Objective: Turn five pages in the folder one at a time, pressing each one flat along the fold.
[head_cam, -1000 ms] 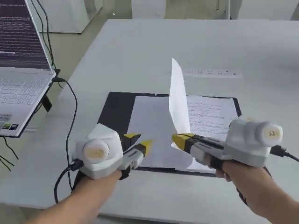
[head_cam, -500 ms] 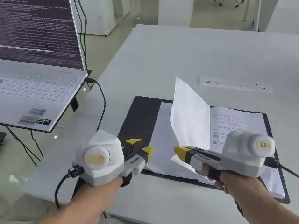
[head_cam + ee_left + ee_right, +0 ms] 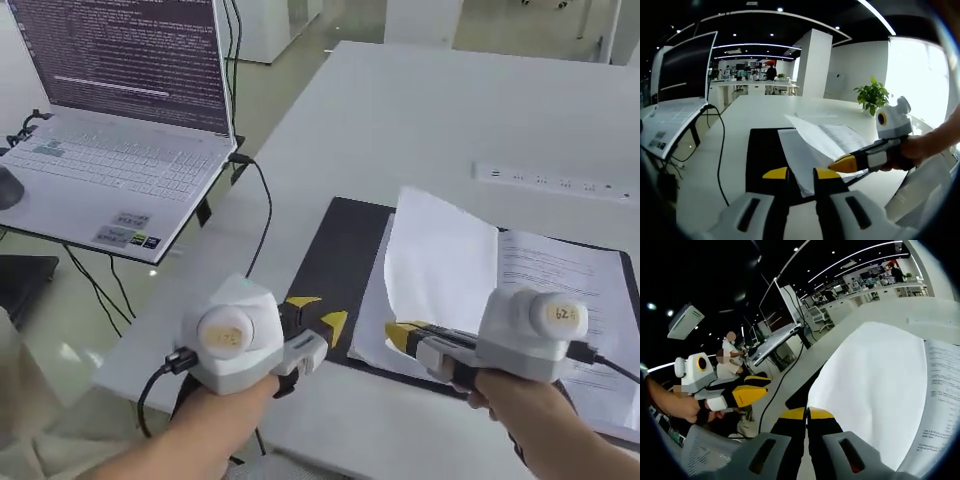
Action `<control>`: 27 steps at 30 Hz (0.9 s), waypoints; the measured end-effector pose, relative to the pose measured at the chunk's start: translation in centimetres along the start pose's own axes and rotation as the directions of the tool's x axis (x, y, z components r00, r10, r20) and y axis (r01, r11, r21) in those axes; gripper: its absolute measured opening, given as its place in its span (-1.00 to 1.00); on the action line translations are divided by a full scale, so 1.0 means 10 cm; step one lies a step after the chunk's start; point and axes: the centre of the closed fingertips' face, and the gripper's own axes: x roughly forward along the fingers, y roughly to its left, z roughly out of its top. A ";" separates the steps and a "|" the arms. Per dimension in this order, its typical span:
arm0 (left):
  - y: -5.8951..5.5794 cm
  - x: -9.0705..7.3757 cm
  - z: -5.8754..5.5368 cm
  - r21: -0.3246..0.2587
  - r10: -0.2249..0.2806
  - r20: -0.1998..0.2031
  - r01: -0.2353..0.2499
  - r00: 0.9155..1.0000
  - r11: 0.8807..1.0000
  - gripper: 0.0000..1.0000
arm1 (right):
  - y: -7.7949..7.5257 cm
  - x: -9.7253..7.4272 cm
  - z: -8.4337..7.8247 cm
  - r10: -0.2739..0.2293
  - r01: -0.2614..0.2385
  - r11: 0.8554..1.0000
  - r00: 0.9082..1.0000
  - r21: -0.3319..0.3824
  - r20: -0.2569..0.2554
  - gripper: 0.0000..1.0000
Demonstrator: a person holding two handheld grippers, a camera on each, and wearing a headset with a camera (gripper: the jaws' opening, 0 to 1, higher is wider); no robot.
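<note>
A black folder [image 3: 335, 250] lies open on the white table, with a printed page [image 3: 570, 290] flat on its right half. My right gripper [image 3: 398, 335] is shut on the lower edge of a white page [image 3: 440, 260] and holds it lifted, leaning over the left half. In the right gripper view its jaws [image 3: 806, 413] are closed with the page [image 3: 875, 390] rising from them. My left gripper [image 3: 320, 313] hovers open at the folder's near-left corner, apart from the page. The left gripper view has its tips [image 3: 801, 174] spread over the folder [image 3: 762, 150], with the right gripper [image 3: 845, 162] beside the page [image 3: 815, 140].
An open laptop [image 3: 120, 110] stands at the left on a lower stand, and its black cable [image 3: 265, 215] runs along the table's left edge. A white power strip [image 3: 560, 182] lies behind the folder. The table's near edge is just below both grippers.
The page has gone from standing nearly upright at the fold to leaning left over the folder's left half, carried by the right gripper. The head camera has swung left, so the laptop is in fuller view.
</note>
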 end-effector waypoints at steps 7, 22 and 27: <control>0.04 -0.03 -0.07 -0.014 0.009 -0.011 -0.009 1.000 1.000 -0.66 | -0.06 0.13 -0.13 -0.011 0.011 1.000 0.999 0.006 -0.047 -1.00; 0.07 -0.02 -0.23 -0.025 0.006 -0.043 -0.007 0.999 1.000 -0.67 | -0.11 0.34 -0.38 -0.007 0.013 0.999 0.991 0.042 -0.131 -0.92; 0.05 0.05 -0.27 -0.012 -0.006 -0.060 0.005 0.998 1.000 -0.68 | -0.13 0.33 -0.39 0.002 0.005 0.998 0.993 0.057 -0.119 -0.87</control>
